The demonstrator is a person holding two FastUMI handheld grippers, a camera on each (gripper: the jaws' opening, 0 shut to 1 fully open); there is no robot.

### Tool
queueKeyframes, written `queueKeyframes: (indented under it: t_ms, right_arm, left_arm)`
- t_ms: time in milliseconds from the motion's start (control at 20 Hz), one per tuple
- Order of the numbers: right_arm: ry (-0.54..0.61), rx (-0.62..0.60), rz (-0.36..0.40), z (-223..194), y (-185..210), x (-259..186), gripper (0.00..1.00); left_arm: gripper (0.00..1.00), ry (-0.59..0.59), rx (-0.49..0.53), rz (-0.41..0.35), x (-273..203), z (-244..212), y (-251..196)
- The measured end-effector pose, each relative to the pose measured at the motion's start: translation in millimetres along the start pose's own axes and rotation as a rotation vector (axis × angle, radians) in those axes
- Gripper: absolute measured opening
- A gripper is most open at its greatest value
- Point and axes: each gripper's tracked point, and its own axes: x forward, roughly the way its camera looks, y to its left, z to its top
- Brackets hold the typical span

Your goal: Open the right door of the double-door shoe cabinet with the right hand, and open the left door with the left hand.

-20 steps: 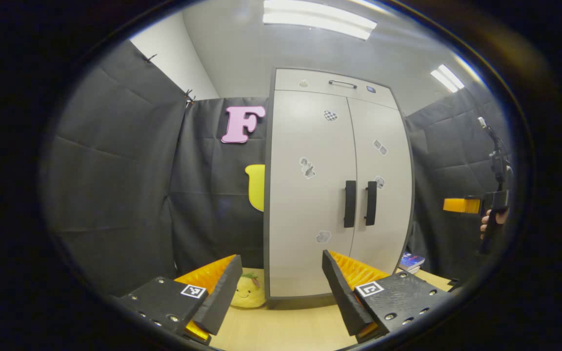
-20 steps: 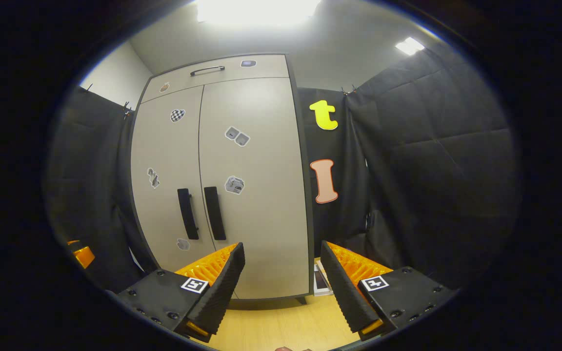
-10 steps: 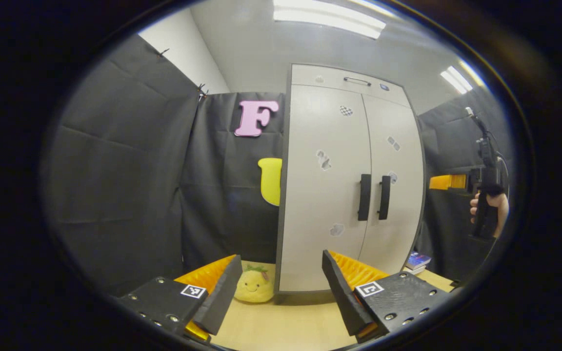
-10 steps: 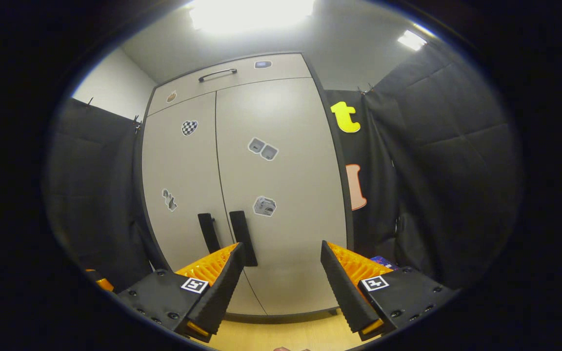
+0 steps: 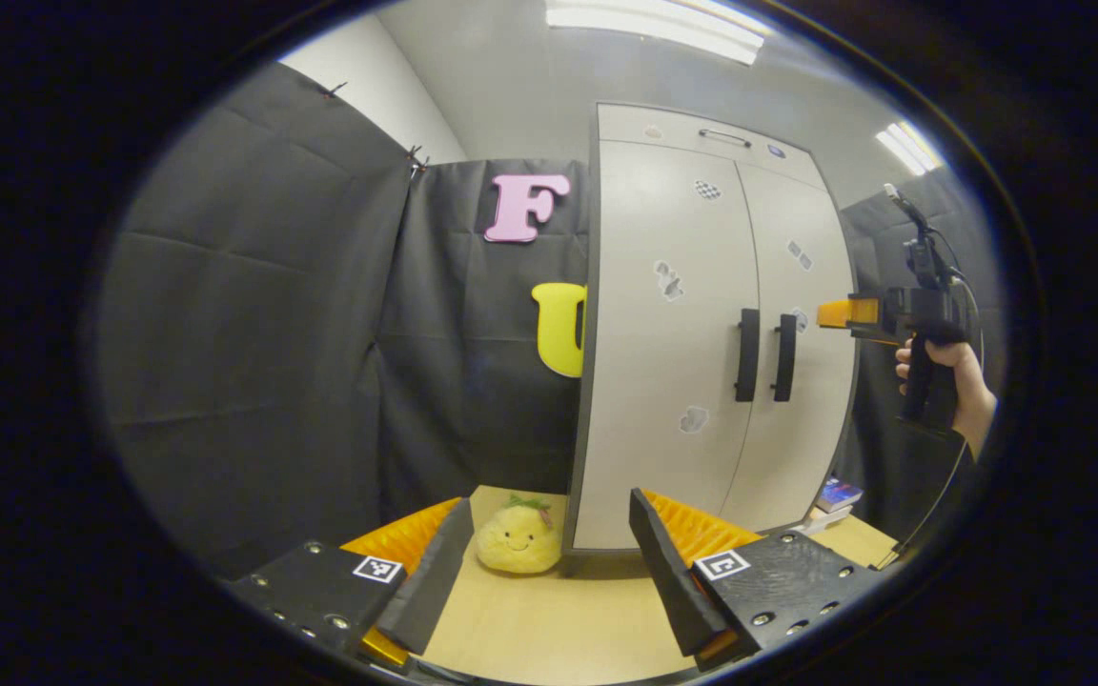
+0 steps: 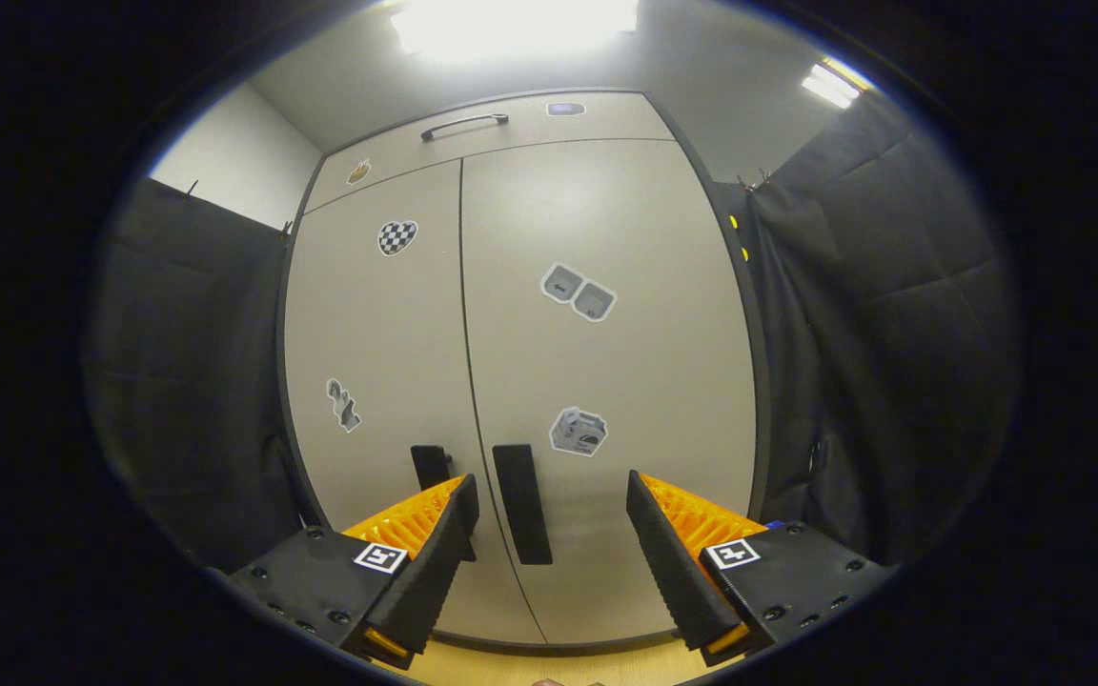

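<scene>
Left of the shoe cabinet point(image 5: 663, 381), the left gripper point(image 5: 549, 562) waits wide and empty near a plush toy point(image 5: 518, 538). Both doors are shut. The right gripper point(image 6: 549, 562), jaws wide (holding nothing), faces the right door handle point(image 6: 522, 516); best to straddle it squarely before closing and pulling.

Black screw-studded gripper bodies, square markers, ribbed orange fingers point(image 6: 692, 519) with black pads.
</scene>
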Motion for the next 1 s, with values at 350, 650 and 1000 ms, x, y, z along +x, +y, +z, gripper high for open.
queueKeyframes:
  t_ms: [350,650,1000]
  right_arm:
    - [0.026,-0.036,-0.007,-17,12,38,0.98]
    - [0.070,-0.068,-0.043,-39,11,68,0.98]
    - [0.132,-0.046,-0.040,-53,16,89,0.51]
  left_arm:
    - [0.94,-0.010,-0.016,0.045,13,4,24]
    - [0.95,0.004,-0.019,0.080,19,-2,44]
    - [0.94,0.009,-0.014,0.108,20,0,56]
